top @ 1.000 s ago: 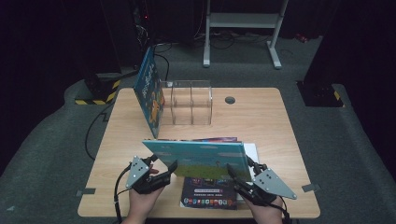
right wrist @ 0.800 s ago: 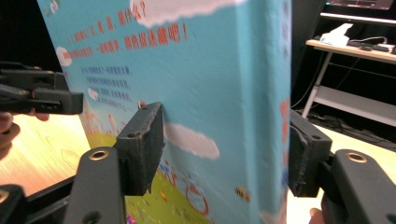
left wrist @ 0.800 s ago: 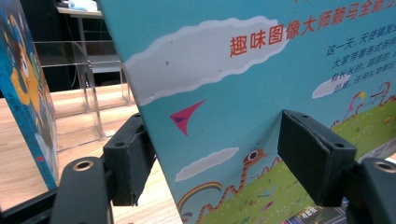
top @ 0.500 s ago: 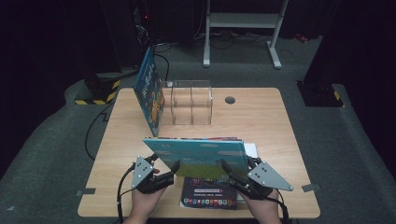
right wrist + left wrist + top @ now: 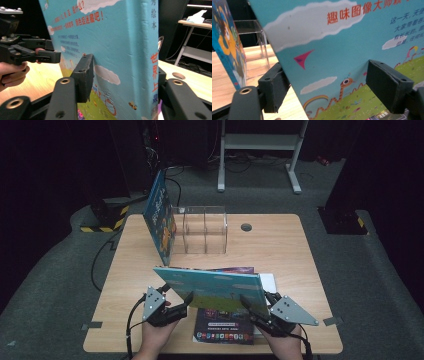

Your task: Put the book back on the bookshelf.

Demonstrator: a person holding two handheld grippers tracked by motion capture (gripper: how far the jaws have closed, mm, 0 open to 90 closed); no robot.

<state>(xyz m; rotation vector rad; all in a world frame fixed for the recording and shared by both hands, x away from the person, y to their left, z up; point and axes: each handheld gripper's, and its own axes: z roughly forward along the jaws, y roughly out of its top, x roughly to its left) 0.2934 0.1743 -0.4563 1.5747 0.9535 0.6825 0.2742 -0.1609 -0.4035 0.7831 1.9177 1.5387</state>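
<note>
The blue picture book (image 5: 212,289) stands tilted at the near edge of the desk (image 5: 280,250), raised between both grippers, its cover with clouds and a green meadow facing the person. Under it lie other books, among them a dark book (image 5: 225,330) at the near edge.

The right gripper (image 5: 260,312) holds the book at its right end. In the right gripper view the book (image 5: 117,50) sits between the two jaws at its spine; the left jaw lies against the cover and the right jaw against the far side. These jaws have just been closing, and they now press on the book.

The left gripper (image 5: 177,304) stands at the book's left end. In the left gripper view the book (image 5: 342,50) passes between the jaws, which stand wide; a gap shows between the left jaw and the book's edge, so this gripper has no hold. Its jaws opened a little in the last second.

At the far left of the desk a second book (image 5: 159,217) leans upright against a clear acrylic rack (image 5: 202,230).
</note>
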